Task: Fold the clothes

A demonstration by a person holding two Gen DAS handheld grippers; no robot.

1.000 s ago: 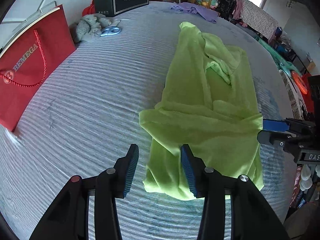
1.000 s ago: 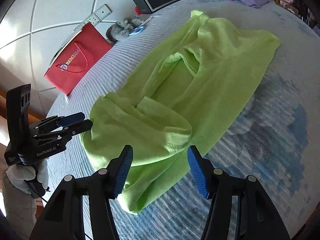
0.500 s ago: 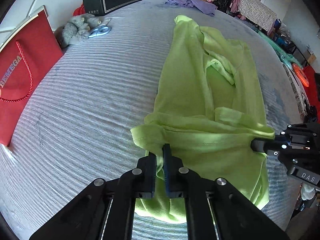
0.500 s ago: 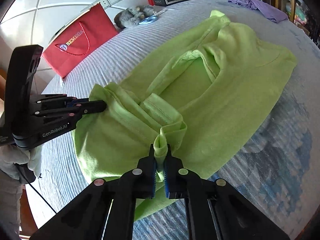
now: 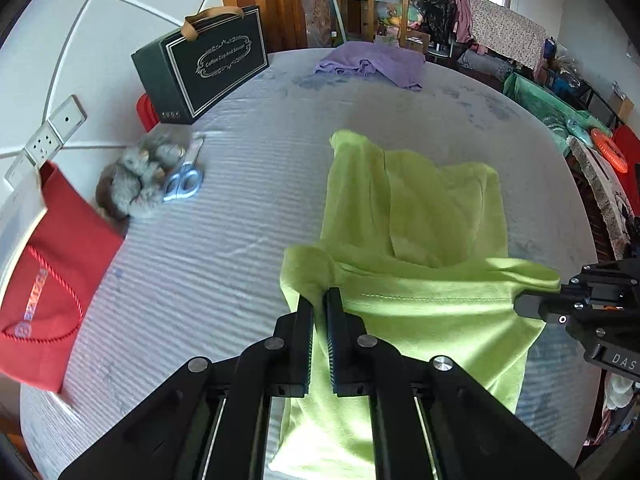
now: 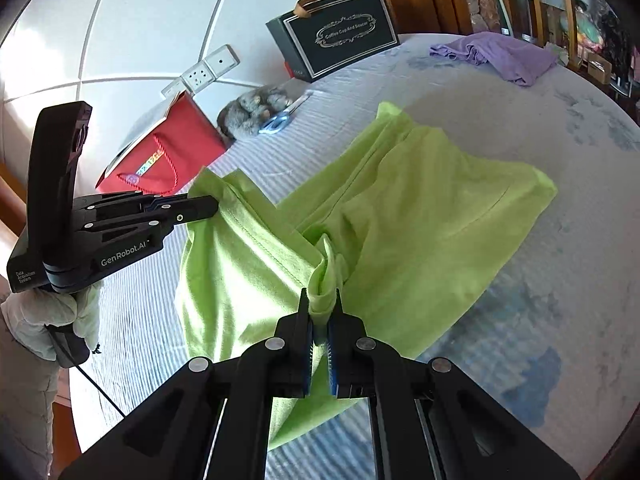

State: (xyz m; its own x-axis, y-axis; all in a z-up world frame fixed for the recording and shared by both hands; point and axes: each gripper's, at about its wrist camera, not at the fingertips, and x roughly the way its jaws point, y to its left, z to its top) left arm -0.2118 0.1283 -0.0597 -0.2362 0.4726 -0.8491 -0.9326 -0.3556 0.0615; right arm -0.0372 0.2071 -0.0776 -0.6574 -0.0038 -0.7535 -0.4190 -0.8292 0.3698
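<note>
Both my left gripper (image 5: pixel 319 300) and right gripper (image 6: pixel 320 304) are pinched on the lime-green shirt's (image 5: pixel 424 304) hem corners near the bed's (image 5: pixel 224 240) front edge; it's light, floppy knit that'll sag between them.

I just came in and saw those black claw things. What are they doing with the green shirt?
A person is folding clothes with two hand-held grippers. The left tool and the right tool are each clamped shut on one end of the lime green shirt, lifting its near edge off the bed. The far part lies on the bed. A purple garment waits farther back.
</note>
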